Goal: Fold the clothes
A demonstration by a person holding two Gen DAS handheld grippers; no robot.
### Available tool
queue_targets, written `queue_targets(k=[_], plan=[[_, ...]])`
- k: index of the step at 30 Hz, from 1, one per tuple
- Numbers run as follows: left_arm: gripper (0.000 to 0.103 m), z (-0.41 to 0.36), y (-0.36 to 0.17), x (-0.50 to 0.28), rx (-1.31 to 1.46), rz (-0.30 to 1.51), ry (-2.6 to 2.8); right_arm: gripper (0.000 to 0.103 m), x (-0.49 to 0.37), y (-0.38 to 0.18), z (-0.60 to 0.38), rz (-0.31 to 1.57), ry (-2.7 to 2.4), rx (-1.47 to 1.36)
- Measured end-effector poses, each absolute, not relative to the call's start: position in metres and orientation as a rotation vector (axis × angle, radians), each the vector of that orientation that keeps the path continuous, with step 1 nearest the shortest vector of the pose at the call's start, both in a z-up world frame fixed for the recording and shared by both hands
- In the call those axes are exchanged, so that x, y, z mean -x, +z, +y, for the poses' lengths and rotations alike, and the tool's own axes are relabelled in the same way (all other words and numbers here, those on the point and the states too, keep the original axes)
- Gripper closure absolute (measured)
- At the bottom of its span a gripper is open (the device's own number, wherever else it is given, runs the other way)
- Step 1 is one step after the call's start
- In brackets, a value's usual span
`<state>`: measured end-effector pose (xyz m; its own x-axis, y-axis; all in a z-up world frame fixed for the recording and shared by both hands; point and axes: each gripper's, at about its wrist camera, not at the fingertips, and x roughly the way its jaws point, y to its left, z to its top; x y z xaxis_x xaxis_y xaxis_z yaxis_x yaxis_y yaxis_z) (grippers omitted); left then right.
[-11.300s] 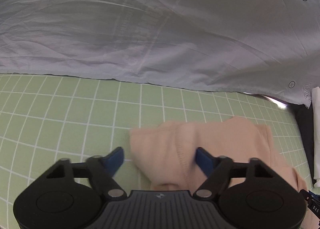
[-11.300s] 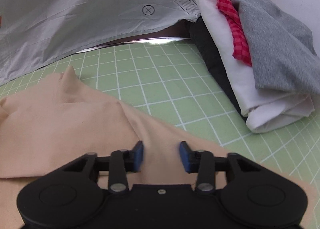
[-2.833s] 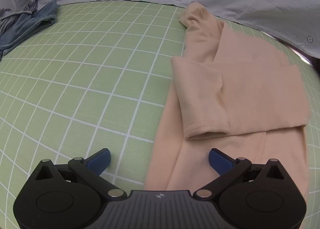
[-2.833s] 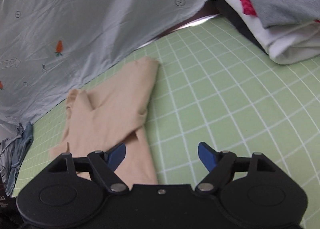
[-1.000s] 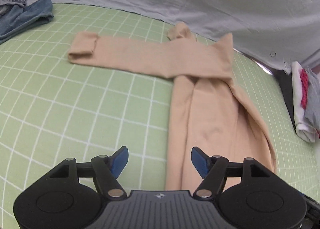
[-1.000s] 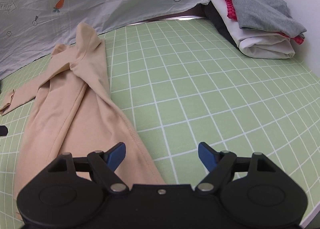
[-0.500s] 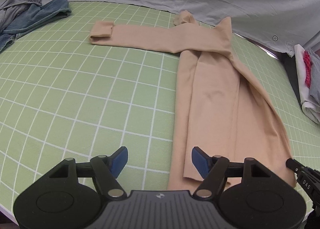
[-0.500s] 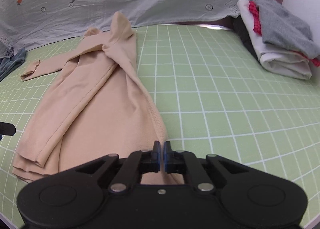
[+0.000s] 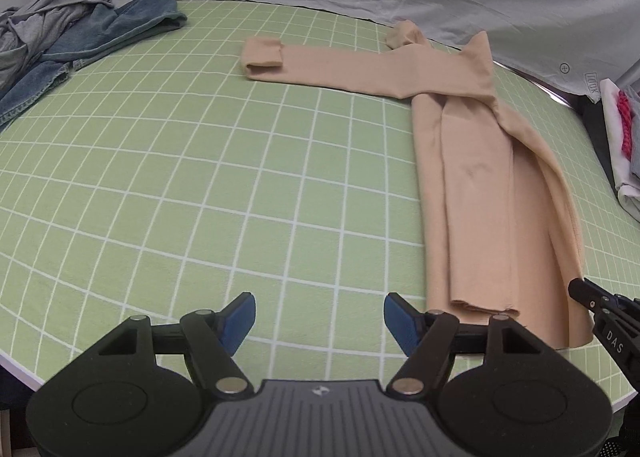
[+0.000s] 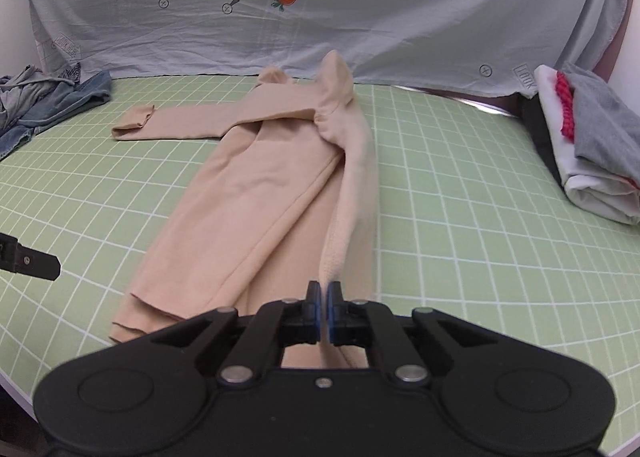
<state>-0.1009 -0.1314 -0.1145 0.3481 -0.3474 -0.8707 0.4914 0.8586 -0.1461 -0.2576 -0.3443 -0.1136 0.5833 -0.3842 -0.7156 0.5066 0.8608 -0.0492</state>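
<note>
Right claw [image 10: 323, 299] pinching our beige long-sleeve top's [image 10: 256, 193] hem at lower centre; left claw [image 9: 319, 315] spread over bare green grid worktop [image 9: 160, 177], top lying right of frame.

Both wrist views look low across the green mat [image 9: 200, 161] toward the backdrop sheet [image 10: 320, 9], probably sharing the beige top [image 9: 472, 161]

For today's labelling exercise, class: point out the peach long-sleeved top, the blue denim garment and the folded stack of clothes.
Peach long-sleeved top [image 10: 256, 193]: right wrist view, middle of its body panel.
Blue denim garment [image 9: 120, 23]: left wrist view, the upper fold.
Folded stack of clothes [image 10: 596, 125]: right wrist view, the grey top layer.
</note>
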Motion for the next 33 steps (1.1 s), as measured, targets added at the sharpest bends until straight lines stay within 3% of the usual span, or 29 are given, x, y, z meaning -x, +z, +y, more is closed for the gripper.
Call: queue_targets(k=[6,10,13,17,33], plan=[[0.031,-0.108,-0.116,0.093,-0.134,1.106,-0.5,0.096,0.24,-0.141,-0.334,0.851,-0.484,-0.271],[0.03,-0.103,-0.116,0.092,-0.127,1.112,-0.489,0.082,0.243,-0.14,-0.336,0.836,-0.463,-0.346],[0.027,-0.106,-0.116,0.093,-0.124,1.109,-0.492,0.078,0.256,-0.129,-0.345,0.753,-0.469,-0.423],[0.027,-0.116,-0.116,0.099,-0.127,1.107,-0.497,0.077,0.267,-0.119,-0.363,0.692,-0.539,-0.454],[0.025,-0.154,-0.125,0.133,-0.092,1.12,-0.377,0.076,0.239,-0.147,-0.387,0.841,-0.35,-0.289]])
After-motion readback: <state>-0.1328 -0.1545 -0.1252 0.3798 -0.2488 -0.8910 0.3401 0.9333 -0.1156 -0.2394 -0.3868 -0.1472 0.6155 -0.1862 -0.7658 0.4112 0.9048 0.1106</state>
